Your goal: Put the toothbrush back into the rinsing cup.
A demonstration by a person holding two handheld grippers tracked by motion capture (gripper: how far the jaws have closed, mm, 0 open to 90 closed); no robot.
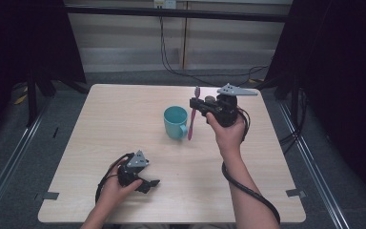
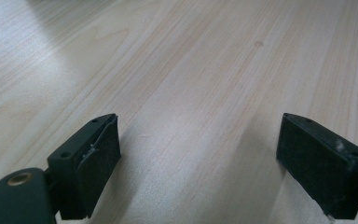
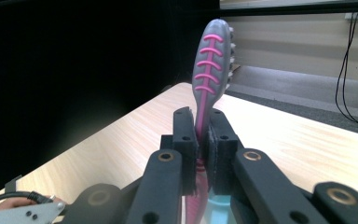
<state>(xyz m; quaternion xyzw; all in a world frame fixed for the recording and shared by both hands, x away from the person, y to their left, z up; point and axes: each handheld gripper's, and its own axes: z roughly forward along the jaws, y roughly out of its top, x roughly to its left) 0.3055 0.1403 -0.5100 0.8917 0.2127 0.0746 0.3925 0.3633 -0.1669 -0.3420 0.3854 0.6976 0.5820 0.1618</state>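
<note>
A pink and grey toothbrush [image 1: 193, 112] stands nearly upright, head up, with my right gripper [image 1: 196, 106] shut on its neck just right of the teal mug [image 1: 175, 121]. Its handle hangs down beside the mug's handle, off the table. In the right gripper view the brush head [image 3: 212, 58] rises above the closed pads [image 3: 187, 140], and the mug [image 3: 219, 210] shows below the jaws. My left gripper [image 1: 153, 183] rests near the table's front left, open, with nothing between its pads [image 2: 100, 149].
The light wooden table [image 1: 124, 114] has bare room on its left half and in front of the mug. Black cables hang at the back wall [image 1: 164, 43]. Dark curtains flank both sides.
</note>
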